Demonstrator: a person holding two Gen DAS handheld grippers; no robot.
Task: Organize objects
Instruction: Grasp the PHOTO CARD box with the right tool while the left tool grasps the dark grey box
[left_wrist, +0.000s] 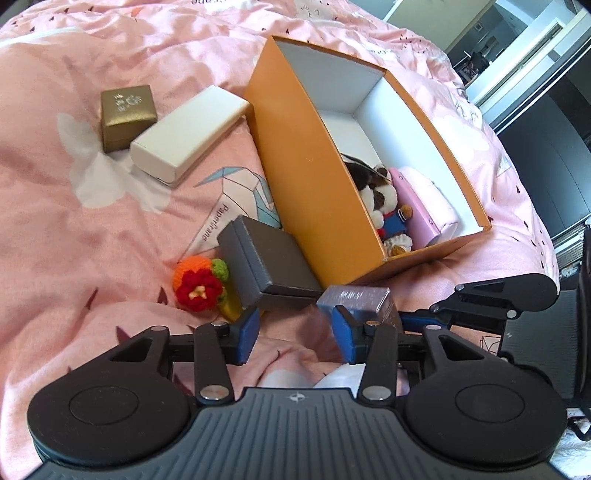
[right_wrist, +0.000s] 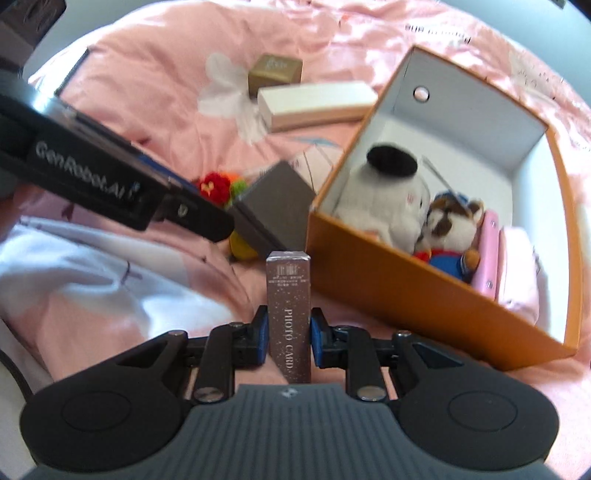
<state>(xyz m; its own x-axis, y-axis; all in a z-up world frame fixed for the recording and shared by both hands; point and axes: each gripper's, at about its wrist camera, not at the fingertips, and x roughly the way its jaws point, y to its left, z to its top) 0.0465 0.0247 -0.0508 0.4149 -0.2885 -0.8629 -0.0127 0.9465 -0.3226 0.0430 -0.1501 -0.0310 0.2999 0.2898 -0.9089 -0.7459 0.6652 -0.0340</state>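
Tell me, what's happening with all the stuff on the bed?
Someone is tidying things into the orange box. The right hand-held gripper is shut on a photo card box, just outside the orange box. The left hand-held gripper is open and empty. Two plush toys are already inside; the grey box, white box and gold box lie on the bedspread.

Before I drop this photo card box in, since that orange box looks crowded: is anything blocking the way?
Nothing visible does. The photo card box in the right gripper faces the orange box, whose open top and far half are free.
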